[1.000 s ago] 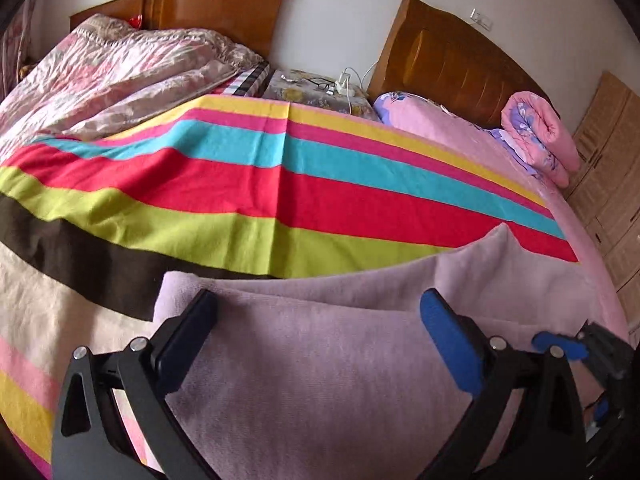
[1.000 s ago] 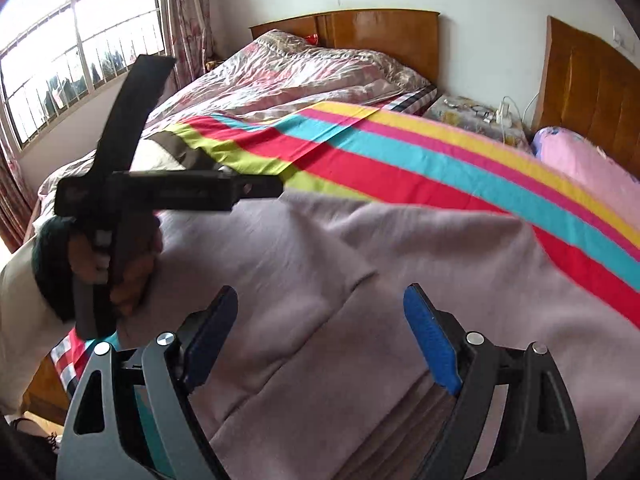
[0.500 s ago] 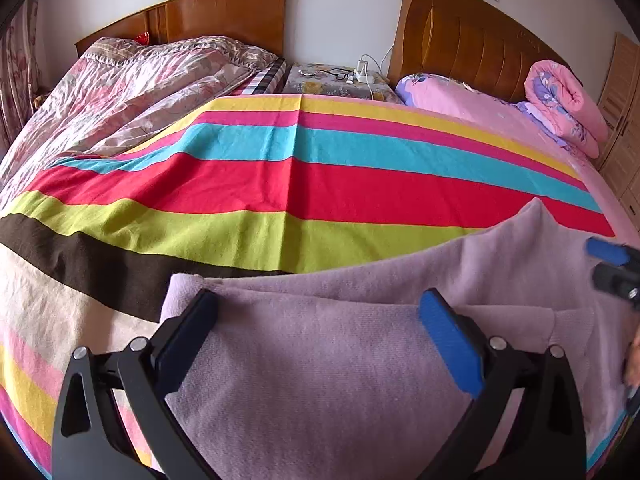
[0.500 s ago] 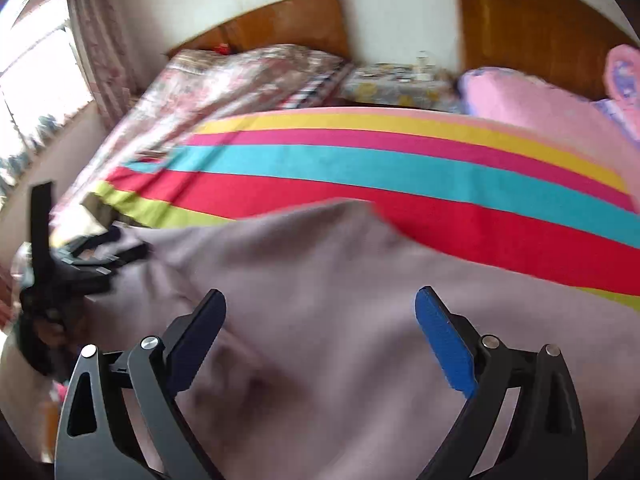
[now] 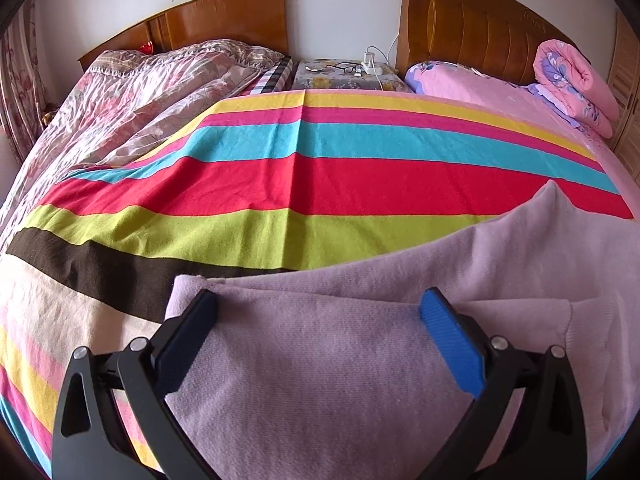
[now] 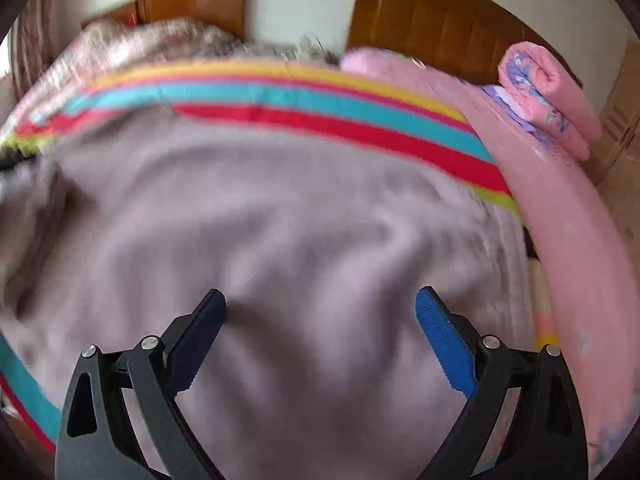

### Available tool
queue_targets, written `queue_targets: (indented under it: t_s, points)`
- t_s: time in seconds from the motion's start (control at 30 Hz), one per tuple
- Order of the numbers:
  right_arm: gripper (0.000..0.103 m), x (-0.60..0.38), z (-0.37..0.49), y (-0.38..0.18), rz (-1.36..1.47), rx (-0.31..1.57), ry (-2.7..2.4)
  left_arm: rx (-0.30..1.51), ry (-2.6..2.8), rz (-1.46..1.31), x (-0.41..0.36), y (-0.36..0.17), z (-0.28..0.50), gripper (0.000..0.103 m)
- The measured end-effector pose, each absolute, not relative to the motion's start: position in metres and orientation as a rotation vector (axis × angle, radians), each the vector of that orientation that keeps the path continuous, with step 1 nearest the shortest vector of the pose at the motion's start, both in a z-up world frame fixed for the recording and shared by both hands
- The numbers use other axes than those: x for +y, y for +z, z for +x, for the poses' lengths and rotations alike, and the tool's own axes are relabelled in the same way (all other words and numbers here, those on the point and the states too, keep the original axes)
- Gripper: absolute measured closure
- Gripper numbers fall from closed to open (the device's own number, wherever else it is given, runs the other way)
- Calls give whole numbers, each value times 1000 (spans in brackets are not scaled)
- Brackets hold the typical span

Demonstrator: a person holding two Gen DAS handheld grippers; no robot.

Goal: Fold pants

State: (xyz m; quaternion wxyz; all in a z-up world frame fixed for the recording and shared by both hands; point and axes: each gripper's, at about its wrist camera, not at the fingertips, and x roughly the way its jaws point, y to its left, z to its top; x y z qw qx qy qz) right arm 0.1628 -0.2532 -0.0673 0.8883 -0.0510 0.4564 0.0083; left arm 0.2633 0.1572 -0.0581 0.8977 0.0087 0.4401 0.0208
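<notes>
My left tool (image 5: 318,308) is spread wide, released, above the lilac pants (image 5: 360,360) filling the lower frame on the striped blanket (image 5: 320,184). My right tool (image 6: 320,308) is likewise released over the pants (image 6: 260,220), blurred there. Only the left view shows the nightstand (image 5: 344,76) at upper centre.

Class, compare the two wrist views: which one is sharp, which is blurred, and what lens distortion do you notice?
Left wrist view: sharp, the weave of the lilac pants and the striped blanket is crisp. Right wrist view: motion-smeared across pants and stripes, though the right gripper stays crisp. Both views: fisheye bends the stripes and headboard into arcs, with dark corners.
</notes>
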Motion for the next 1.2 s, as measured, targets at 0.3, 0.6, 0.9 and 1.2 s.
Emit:
queue_targets:
  t_s: [0.3, 0.6, 0.9, 1.2]
  points:
    - [10, -271, 136, -58, -93, 953, -12, 911, 46, 22, 157, -58, 263, 1]
    - [10, -274, 97, -31, -53, 832, -12, 893, 121, 24, 157, -52, 257, 1]
    - [10, -352, 43, -27, 424, 779, -1, 673, -121, 87, 66, 32, 191, 1]
    - [16, -378, 46, -66, 741, 801, 21, 863, -216, 196, -1, -47, 178, 1]
